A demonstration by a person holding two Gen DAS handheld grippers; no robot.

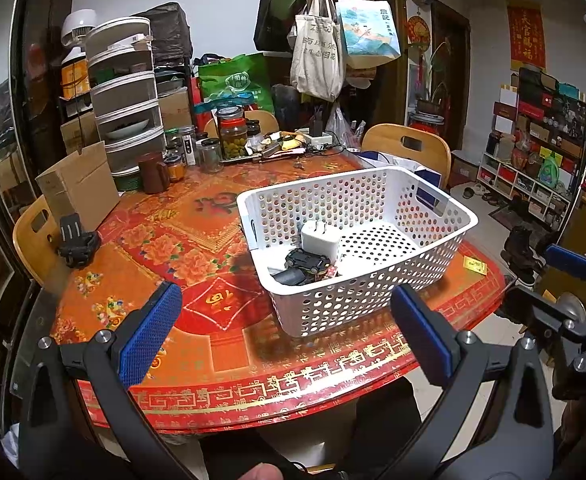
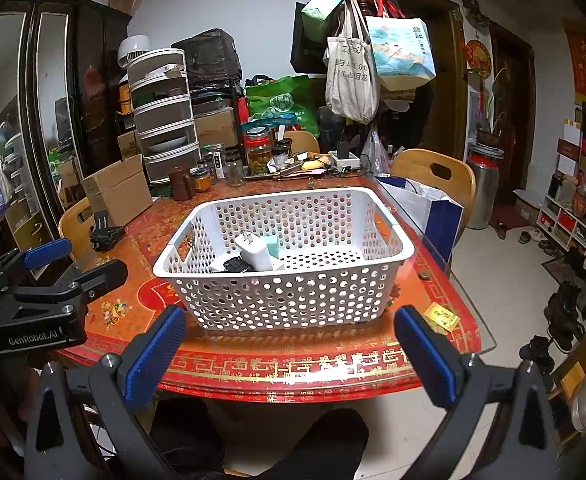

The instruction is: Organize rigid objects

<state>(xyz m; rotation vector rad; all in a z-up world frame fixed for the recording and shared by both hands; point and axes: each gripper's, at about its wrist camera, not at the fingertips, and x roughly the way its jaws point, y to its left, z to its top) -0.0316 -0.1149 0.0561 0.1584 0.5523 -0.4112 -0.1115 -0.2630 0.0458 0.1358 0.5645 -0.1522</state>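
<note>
Both your left gripper (image 1: 285, 340) and right gripper (image 2: 291, 356) hang wide apart, holding nothing. At twelve o'clock, the basket (image 2: 285, 300) already holds a charger (image 2: 255, 254); a yellow card (image 2: 441, 316) at two o'clock looks left out.

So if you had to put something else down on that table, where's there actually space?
Bare cloth lies left of the white basket, toward the cardboard box and black clamp, and along the near table edge up to the yellow card. The far side, around the jars, is crowded.
</note>
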